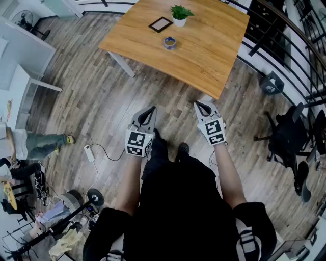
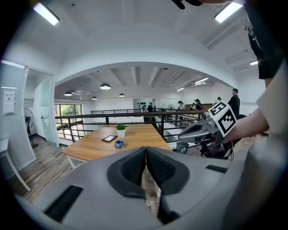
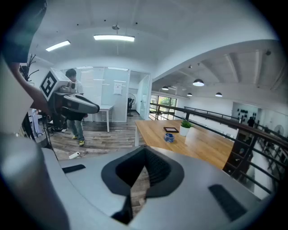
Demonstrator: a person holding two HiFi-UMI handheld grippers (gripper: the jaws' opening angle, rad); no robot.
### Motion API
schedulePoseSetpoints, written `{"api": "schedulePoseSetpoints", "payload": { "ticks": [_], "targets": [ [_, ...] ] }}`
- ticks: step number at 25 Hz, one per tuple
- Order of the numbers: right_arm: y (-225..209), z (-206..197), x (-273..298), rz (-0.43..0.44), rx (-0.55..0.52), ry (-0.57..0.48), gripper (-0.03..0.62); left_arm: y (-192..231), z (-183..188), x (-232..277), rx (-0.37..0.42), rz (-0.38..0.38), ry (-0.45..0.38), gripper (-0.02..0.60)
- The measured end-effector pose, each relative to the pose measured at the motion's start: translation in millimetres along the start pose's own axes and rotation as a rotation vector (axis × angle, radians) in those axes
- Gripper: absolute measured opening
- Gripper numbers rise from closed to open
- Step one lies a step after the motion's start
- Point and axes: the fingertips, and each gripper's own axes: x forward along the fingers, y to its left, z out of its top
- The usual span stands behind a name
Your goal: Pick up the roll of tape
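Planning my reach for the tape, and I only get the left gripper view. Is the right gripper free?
Observer: Yes, the right gripper is shut, nothing between its jaws.
Operator: Are we at the table yet?
Observer: No. In the head view the left gripper and the right hang over the floor, short of the table corner.
Operator: Anything underfoot?
Observer: A white power strip lies on the floor, off to your left.

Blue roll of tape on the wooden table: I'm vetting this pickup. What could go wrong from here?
The left gripper and right gripper both have shut, empty fingers; arriving so could shove the blue roll of tape away.
The black-framed rectangle and green plant in a white pot stand close by and might get knocked.
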Motion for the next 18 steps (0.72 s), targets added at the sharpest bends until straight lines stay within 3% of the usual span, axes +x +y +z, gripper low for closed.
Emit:
{"api": "schedulePoseSetpoints", "payload": {
  "ticks": [18],
  "targets": [
    [9.4,-21.3,-30.8,0.011,0.007,0.005,0.008,-31.0,-6.0,-16.0,0.007,-0.001,0.000,0.025]
  ]
}}
